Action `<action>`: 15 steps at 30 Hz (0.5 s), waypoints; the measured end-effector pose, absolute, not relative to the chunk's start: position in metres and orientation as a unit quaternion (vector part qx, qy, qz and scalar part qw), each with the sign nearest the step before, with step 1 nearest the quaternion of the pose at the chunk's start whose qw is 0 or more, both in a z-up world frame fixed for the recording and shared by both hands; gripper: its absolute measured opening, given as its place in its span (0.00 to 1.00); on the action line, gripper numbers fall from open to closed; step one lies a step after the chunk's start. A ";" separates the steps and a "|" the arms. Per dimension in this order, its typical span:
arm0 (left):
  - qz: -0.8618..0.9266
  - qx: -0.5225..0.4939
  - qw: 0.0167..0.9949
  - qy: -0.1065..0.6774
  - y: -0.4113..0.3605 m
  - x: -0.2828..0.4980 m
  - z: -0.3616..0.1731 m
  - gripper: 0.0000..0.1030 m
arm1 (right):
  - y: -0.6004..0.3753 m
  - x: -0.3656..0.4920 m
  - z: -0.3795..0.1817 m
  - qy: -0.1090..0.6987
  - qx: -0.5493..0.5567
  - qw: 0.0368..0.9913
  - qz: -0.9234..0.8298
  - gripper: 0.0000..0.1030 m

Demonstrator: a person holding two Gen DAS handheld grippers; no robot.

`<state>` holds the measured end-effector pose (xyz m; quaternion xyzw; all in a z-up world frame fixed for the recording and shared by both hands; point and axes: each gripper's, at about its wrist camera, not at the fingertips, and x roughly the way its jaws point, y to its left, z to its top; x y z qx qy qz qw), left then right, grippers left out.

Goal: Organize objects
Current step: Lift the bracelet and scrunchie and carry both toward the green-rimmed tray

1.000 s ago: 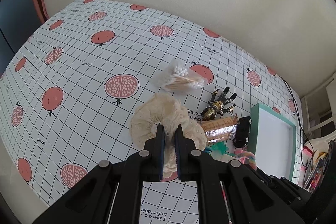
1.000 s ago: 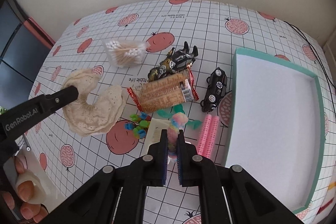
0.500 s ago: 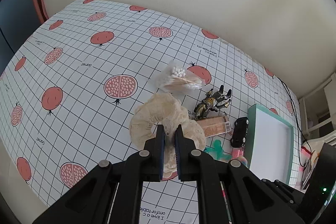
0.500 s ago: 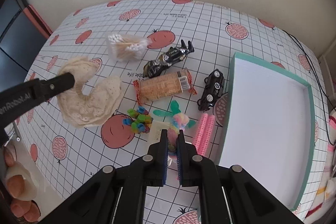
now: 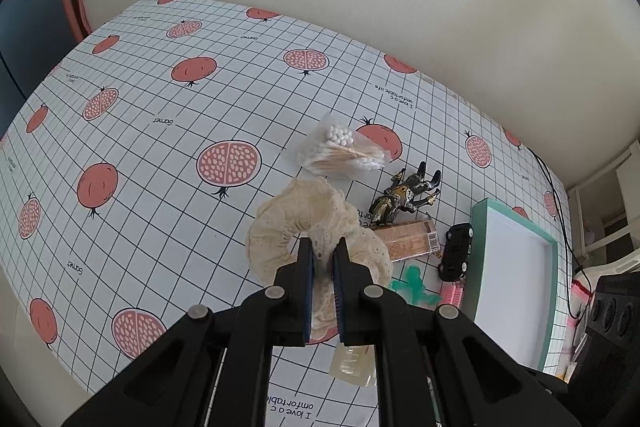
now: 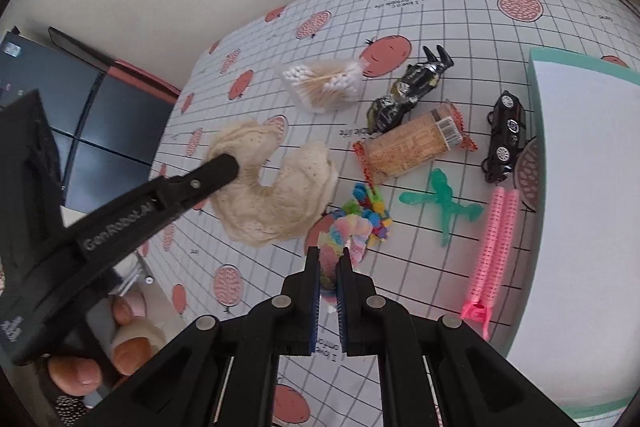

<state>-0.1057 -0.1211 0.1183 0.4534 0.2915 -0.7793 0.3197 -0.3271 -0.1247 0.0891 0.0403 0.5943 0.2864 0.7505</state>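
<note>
My left gripper (image 5: 323,247) is shut on a cream lace fabric ring (image 5: 276,227), which hangs in folds just above the tablecloth. In the right wrist view the left gripper (image 6: 224,165) reaches in from the left, holding the lace ring (image 6: 280,203). My right gripper (image 6: 328,255) is shut on a fluffy pastel rainbow piece (image 6: 344,231), held over the near part of the table. A white tray with a teal rim (image 6: 534,107) (image 5: 478,247) lies at the right with nothing in it.
Between grippers and tray lie a bag of cotton swabs (image 6: 324,83), a dark toy figure (image 6: 408,95), a biscuit packet (image 6: 412,147), a black toy car (image 6: 504,137), a green figure (image 6: 444,203), pink rollers (image 6: 496,247) and a bright bead bundle (image 6: 372,207). A person's fingers (image 6: 124,359) show lower left.
The right gripper has risen and swung left with the pastel piece in it. The left gripper has lifted a little with the lace ring; the table objects have stayed put.
</note>
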 end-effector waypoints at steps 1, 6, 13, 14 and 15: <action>-0.779 0.453 0.320 0.292 -0.121 -0.105 0.118 0.09 | -0.122 -0.329 0.092 0.587 -0.011 0.761 0.277 0.08; -0.777 0.453 0.325 0.293 -0.121 -0.106 0.118 0.09 | -0.126 -0.328 0.086 0.594 -0.041 0.761 0.257 0.08; -0.779 0.447 0.326 0.294 -0.120 -0.105 0.122 0.09 | -0.135 -0.327 0.104 0.578 -0.039 0.768 0.273 0.08; -0.780 0.445 0.326 0.294 -0.120 -0.105 0.124 0.09 | -0.136 -0.328 0.110 0.572 -0.037 0.772 0.276 0.08; -0.782 0.441 0.326 0.294 -0.119 -0.105 0.127 0.09 | -0.136 -0.327 0.116 0.566 -0.037 0.776 0.278 0.08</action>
